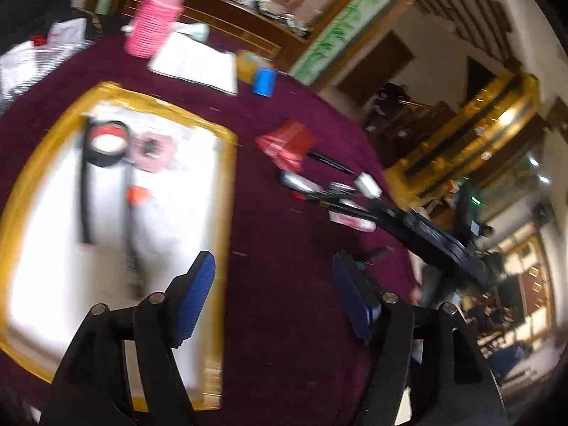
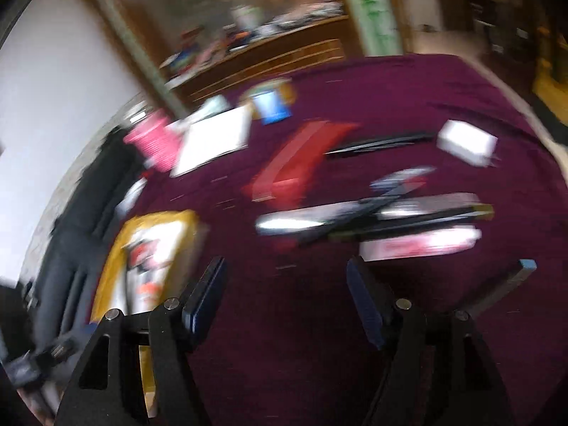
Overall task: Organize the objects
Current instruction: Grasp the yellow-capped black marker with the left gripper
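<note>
Both tools are seen between placements: the left gripper point(image 1: 273, 291) is held with its blue ribbed pads parted and nothing between them, low in the left wrist view beside the yellow-rimmed white tray point(image 1: 227, 184), and the right gripper point(image 2: 285, 294) is likewise spread and empty at the bottom of the right wrist view. A black-and-red ring-shaped roll of tape point(image 1: 106, 142), a pink ring-shaped object point(image 1: 152, 151) and an orange-tipped slender item point(image 1: 136, 195) are already laid in the tray at the left of the frame. The remaining loose pile of pens and flat packets point(image 2: 372, 216), a red glossy rectangular packet point(image 2: 294, 167) and a small white box point(image 2: 467, 142) are spread on the dark purple cloth point(image 2: 390, 88), in the middle and right of that view. A fresh pick is judged to be next, calling for an approach onto one thin, blurred item without disturbing its neighbours
</note>
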`<state>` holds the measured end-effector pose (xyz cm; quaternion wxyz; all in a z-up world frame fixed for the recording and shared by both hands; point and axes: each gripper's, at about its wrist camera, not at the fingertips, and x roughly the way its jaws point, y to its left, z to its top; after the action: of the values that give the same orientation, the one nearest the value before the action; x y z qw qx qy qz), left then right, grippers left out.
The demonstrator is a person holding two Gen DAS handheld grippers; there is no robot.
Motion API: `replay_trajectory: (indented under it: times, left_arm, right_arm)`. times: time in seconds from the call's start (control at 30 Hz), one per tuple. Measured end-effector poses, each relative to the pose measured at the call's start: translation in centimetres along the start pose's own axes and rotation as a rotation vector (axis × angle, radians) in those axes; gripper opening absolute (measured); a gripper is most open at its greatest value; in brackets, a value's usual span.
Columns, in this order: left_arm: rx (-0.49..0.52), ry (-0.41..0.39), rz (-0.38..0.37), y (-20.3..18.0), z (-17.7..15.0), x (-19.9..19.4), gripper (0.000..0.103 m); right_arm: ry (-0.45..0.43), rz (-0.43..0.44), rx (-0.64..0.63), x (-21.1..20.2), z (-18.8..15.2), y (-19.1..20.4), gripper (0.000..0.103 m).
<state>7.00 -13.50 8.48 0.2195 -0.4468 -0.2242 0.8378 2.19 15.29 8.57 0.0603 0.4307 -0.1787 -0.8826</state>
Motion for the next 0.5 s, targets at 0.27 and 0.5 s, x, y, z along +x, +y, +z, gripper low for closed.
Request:
replay_trajectory:
  times: [0.27,0.5]
  left_arm:
    - [0.06,0.105,-0.034,-3.3,-2.6,3.6,0.068]
    - [0.048,0.098,-0.016,-2.7,-3.0,3.6,0.068]
  right_arm:
    - [0.001,-0.128,-0.04,1.9,5.7,-4.4,0.064]
    - [0.189,-0.076,0.02,6.0,6.0,-7.4,0.064]
